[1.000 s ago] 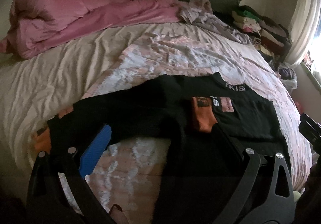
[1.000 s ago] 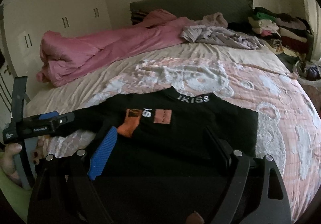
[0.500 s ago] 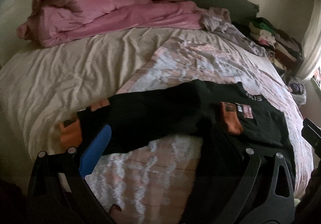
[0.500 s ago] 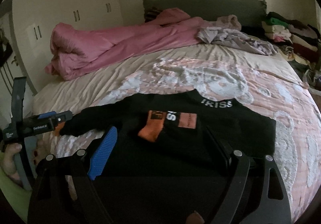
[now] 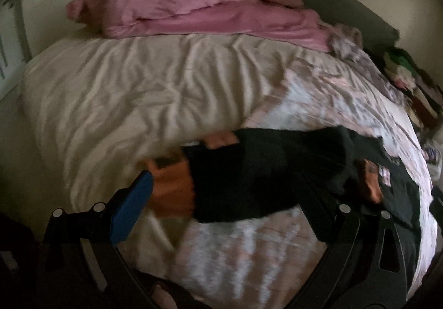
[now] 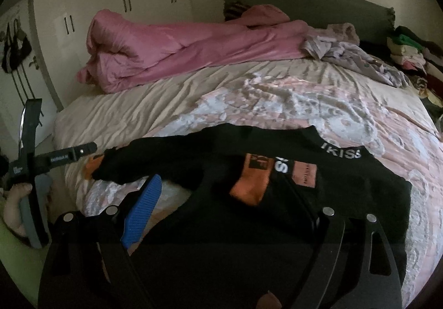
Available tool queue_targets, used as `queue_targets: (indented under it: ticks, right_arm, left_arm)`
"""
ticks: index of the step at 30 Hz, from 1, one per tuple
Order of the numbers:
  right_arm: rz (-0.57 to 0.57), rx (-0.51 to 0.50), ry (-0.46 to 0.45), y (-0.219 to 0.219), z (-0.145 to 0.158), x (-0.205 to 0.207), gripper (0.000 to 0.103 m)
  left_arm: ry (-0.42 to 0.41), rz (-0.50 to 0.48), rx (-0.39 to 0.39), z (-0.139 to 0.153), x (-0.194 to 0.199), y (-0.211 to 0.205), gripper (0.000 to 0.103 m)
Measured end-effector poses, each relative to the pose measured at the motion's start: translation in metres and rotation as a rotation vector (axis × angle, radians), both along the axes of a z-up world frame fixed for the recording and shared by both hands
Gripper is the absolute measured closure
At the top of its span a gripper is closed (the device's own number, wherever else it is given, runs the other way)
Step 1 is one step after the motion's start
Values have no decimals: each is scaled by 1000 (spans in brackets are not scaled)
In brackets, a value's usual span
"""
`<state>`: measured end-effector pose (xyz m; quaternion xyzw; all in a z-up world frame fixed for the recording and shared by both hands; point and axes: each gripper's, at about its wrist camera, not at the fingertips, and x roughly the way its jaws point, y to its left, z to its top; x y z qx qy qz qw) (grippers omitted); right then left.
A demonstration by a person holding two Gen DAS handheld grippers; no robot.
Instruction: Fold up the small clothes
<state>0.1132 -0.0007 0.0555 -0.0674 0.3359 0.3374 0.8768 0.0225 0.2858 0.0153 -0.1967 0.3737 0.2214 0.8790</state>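
Note:
A small black sweater with orange cuffs and an "IKISS" collar lies flat on the bed. One orange cuff is folded onto its chest. The other sleeve stretches out to the left, ending in an orange cuff. My left gripper is open just above that sleeve, its blue pad beside the cuff; it also shows in the right wrist view. My right gripper is open and empty over the sweater's lower body.
A pink duvet lies bunched along the far side of the bed. Grey clothes lie at the back right, and stacked clothes stand beside the bed. The cream sheet is left, wardrobes behind.
My left gripper has swung left along the outstretched sleeve toward its orange cuff. My right gripper has shifted slightly and still hovers over the sweater. Both have stayed open.

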Motion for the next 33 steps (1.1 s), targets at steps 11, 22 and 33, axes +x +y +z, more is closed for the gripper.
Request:
queue_targets:
  ticks: [11, 22, 33]
  right_arm:
    - [67, -40, 11, 35, -17, -6, 17]
    - [82, -65, 59, 44, -44, -3, 17]
    - [41, -54, 100, 29, -59, 7, 17]
  left_arm:
    - [13, 61, -168, -29, -18, 54, 38]
    - [20, 51, -325, -60, -8, 63, 64]
    - [42, 98, -275, -75, 6, 62, 63]
